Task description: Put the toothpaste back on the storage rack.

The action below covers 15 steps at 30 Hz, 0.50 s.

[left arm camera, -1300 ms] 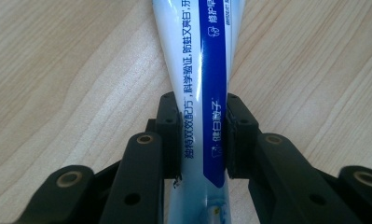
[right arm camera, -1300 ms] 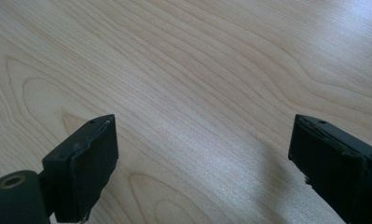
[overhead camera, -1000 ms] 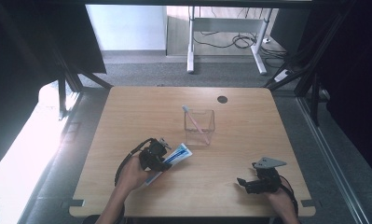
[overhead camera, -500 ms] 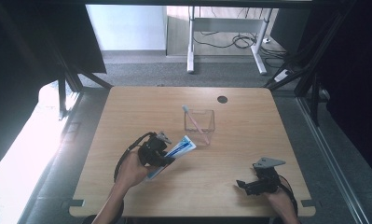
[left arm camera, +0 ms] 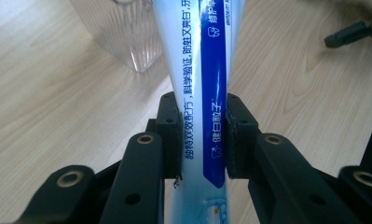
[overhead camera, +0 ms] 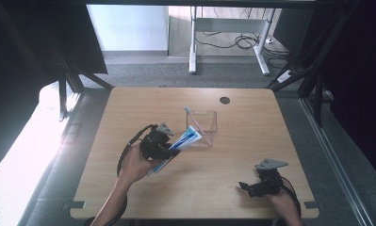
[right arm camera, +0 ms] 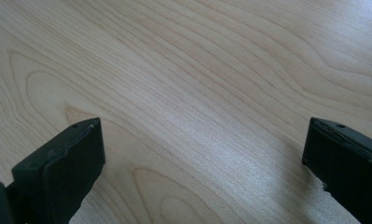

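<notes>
**Two grippers over a pale wooden table, one clamped on a toothpaste tube**

Two grippers work above a light wooden table [overhead camera: 214, 188] with a wavy grain and a small dark round hole [overhead camera: 224, 100] near its far edge. A clear plastic container [overhead camera: 205, 123], ribbed on its sides, stands on the table near the middle, and a pink toothbrush [overhead camera: 197, 123] leans inside it.

Just to the near left of the container, the left gripper [overhead camera: 169, 149] holds a blue and white toothpaste tube [overhead camera: 183, 141]. In the left gripper view its jaws press on both flat sides of the tube [left arm camera: 206, 116], which runs up and away toward the container's [left arm camera: 123, 32] base. The tube's far end lies close beside the container's near left corner; whether they touch I cannot tell.

Well to the near right of the container, the right gripper [overhead camera: 251, 187] sits low by the table's near edge. Its jaws have just been opening and stand spread wide with bare wood between them.

Beyond the table, far from the container, lies grey carpet [overhead camera: 176, 73], a white desk frame [overhead camera: 223, 42] with trailing cables, and a pale wall. Dark drapes hang at both sides.
</notes>
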Motion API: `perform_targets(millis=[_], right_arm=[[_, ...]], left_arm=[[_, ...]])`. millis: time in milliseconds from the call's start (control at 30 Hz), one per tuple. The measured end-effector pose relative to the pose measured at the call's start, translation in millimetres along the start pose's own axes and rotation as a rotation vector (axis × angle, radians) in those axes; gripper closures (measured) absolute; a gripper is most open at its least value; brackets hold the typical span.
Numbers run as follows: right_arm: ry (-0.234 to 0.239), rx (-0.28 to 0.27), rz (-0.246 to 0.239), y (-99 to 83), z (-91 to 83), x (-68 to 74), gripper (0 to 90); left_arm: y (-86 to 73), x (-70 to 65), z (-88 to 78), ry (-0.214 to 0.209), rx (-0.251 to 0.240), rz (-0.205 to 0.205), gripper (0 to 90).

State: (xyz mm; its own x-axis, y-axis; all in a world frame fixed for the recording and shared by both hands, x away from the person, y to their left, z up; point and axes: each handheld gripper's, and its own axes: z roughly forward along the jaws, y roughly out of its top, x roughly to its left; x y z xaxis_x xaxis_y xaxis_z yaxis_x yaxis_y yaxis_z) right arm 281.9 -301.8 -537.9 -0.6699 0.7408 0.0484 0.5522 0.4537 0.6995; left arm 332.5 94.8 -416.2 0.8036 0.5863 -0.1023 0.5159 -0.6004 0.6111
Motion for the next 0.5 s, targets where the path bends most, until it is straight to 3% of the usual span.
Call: perform_targets(millis=[500], right_arm=[[-0.001, -0.007, 0.002, 0.2, -0.5, 0.1, 0.0]], left_arm=[[18.1, 8.8, 0.1, 0.009, -0.078, -0.029, 71.9]])
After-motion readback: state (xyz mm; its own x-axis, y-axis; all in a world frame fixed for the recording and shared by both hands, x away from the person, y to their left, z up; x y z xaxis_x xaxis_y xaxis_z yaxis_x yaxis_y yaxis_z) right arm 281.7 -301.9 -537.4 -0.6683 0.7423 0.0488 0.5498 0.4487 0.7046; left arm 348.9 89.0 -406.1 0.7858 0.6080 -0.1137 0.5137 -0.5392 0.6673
